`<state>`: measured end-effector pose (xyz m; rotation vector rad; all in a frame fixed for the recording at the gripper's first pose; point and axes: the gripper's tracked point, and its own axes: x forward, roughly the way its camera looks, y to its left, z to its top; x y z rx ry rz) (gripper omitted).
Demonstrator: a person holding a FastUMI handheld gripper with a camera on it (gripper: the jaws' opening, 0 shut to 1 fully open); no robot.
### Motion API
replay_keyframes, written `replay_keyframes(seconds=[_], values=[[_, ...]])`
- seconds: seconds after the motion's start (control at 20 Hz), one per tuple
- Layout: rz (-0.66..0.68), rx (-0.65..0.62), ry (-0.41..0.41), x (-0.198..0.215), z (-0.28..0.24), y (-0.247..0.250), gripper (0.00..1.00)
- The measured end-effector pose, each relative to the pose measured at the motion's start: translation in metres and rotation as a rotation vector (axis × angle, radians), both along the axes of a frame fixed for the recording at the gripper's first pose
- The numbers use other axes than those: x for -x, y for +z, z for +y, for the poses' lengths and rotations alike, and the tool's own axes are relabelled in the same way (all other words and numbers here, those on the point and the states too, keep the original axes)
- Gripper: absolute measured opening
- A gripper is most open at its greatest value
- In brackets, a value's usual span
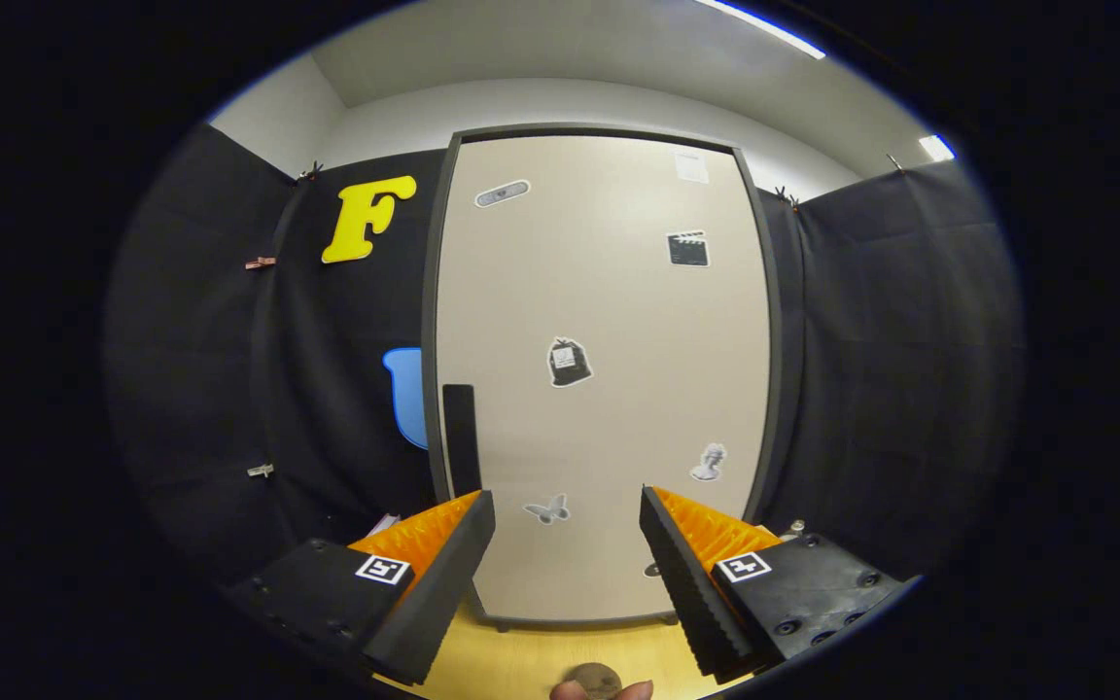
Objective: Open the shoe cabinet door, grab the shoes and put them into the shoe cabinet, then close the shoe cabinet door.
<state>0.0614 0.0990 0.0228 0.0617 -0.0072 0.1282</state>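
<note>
The shoe cabinet (609, 321) stands straight ahead, a tall beige box with a dark frame. Its door is shut and carries several small stickers. A dark vertical handle (460, 437) runs along the door's left side, just above my left finger. My gripper (568, 507) is open, with nothing between its fingers, and it faces the lower part of the door from a short distance.
A pale wooden floor (541, 656) runs from the cabinet's foot toward me. Black cloth walls (891, 369) close in on both sides of the cabinet. A person's fingertips (601, 690) show below the gripper.
</note>
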Motion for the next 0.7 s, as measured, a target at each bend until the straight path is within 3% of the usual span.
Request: replay_keyframes(seconds=[0.4, 0.6, 0.7], values=[[-0.014, 0.015, 0.072, -0.05, 0.08, -0.006, 0.98], [-0.007, 0.018, 0.036, -0.088, 0.091, -0.019, 0.98], [0.017, 0.004, 0.029, -0.108, 0.093, -0.028, 0.9]])
